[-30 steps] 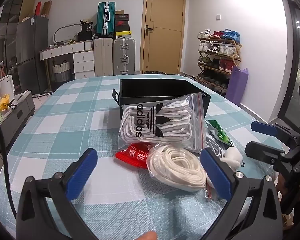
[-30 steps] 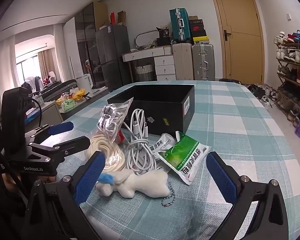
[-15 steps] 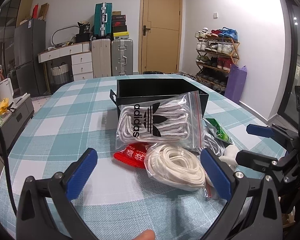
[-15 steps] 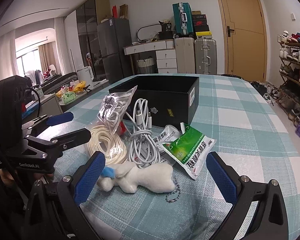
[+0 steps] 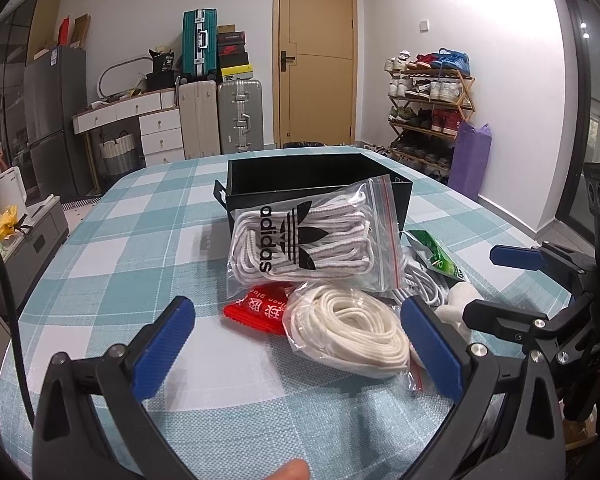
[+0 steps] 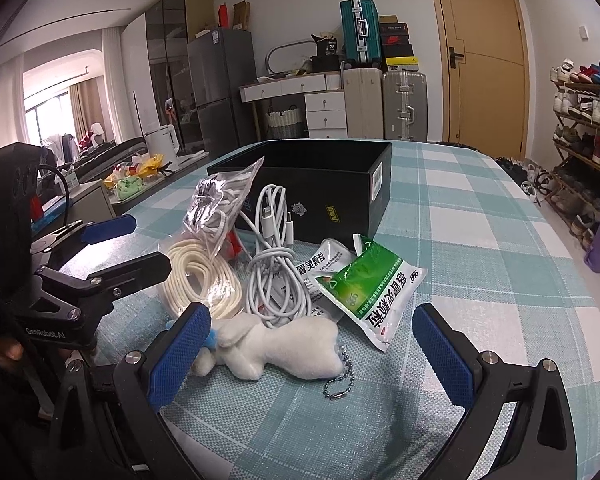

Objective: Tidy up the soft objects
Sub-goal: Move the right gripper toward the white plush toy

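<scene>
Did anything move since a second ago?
Only the grippers moved. The left gripper swung slightly left, and the right gripper edged closer to the white plush toy. Both stayed open, holding nothing. The pile and black box stayed put.

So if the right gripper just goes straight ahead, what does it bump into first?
Probably the white plush toy. It lies on the table right between the open right gripper fingers, nearest to it. The green packet lies farther on, though depth is hard to judge.
</scene>
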